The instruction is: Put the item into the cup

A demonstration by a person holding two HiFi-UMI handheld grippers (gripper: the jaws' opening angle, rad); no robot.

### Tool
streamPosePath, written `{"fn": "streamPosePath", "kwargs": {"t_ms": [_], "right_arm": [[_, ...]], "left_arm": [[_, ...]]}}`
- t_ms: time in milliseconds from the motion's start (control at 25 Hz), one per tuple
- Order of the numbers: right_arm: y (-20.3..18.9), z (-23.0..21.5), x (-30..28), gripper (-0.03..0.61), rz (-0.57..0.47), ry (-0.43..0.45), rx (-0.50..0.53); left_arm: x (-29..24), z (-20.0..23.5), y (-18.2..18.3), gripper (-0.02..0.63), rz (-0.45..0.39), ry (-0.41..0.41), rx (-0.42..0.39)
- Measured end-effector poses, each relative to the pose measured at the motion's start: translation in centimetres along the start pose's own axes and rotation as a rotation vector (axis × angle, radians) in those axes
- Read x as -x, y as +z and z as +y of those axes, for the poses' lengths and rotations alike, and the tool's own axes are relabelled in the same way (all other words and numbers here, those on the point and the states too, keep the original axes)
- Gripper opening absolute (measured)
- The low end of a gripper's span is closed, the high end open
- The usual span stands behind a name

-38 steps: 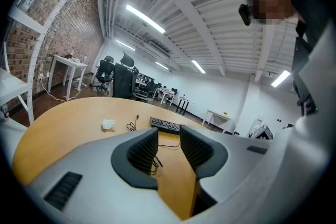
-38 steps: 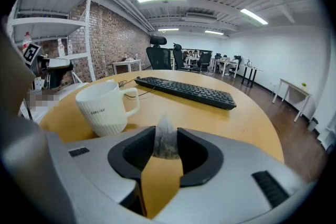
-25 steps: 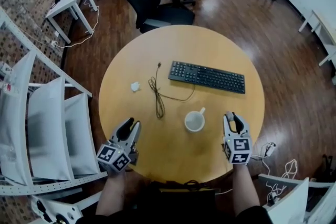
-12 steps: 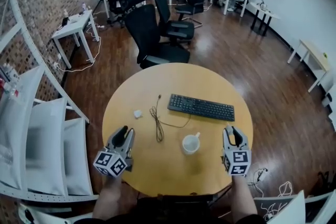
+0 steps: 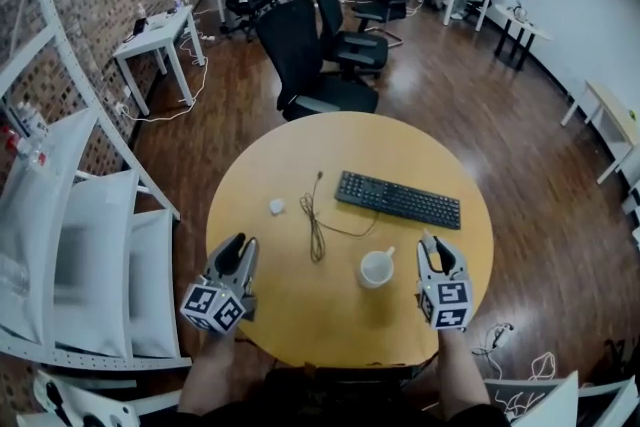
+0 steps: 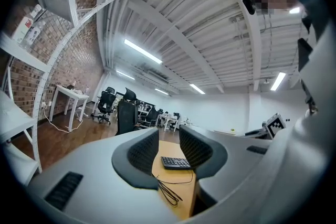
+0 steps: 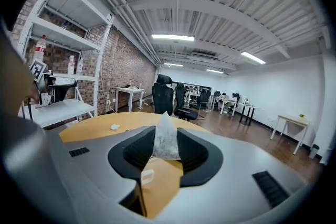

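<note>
Gripping a pale, pyramid-shaped sachet (image 7: 166, 140), the right gripper (image 5: 437, 250) is being held just right of the cup (image 5: 376, 267), apart from it. Its jaws are pressing on the sachet's lower part from both sides. The sachet's tip is sticking up above them. The sachet is sitting outside the cup, off to its right and not over its mouth.

The left gripper (image 5: 237, 251) is being held well left of the cup, over the near edge of the table (image 5: 300, 155). Its jaws are standing apart and holding nothing; bare tabletop is showing through the gap.

The cup is standing upright on the round wooden table, between the two grippers and nearer the right one. It is white, and its handle is pointing away toward the keyboard (image 5: 398, 199).

The black keyboard is lying just beyond the cup, apart from it. A dark cable (image 5: 316, 227) is lying left of the cup in a loose bundle, with one strand curving toward the keyboard. A small white scrap (image 5: 276, 206) is lying further left of the cup, past the cable.

Black chairs (image 5: 310, 65) are standing well beyond the cup, off the table's far side. White shelving (image 5: 90, 215) is standing well left of the cup, off the table.
</note>
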State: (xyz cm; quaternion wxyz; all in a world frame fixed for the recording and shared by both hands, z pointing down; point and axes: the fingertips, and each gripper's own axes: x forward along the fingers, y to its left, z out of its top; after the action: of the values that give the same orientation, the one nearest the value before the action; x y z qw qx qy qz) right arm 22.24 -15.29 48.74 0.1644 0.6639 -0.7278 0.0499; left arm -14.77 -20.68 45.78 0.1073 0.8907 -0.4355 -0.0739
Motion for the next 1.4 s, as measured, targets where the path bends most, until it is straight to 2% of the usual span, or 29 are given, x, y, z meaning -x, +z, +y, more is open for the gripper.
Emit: {"fn": "streamPosePath", "kwargs": {"t_ms": [440, 640, 920, 1400], "right_arm": [[0.2, 6.2, -3.6, 0.113, 0.008, 0.142, 0.018], [-0.2, 7.3, -4.1, 0.114, 0.013, 0.169, 0.022], [-0.6, 7.2, -3.9, 0.114, 0.032, 0.160, -0.009], [-6.5, 8.2, -4.4, 0.114, 0.172, 0.194, -0.058]], "left_arm": [[4.7, 2.7, 0.9, 0.120, -0.019, 0.111, 0.016], [5.8, 3.1, 1.0, 0.120, -0.015, 0.139, 0.024], [5.8, 2.4, -0.1, 0.120, 0.005, 0.126, 0.036], [4.9, 1.6, -4.8, 0.120, 0.118, 0.121, 0.097]]}}
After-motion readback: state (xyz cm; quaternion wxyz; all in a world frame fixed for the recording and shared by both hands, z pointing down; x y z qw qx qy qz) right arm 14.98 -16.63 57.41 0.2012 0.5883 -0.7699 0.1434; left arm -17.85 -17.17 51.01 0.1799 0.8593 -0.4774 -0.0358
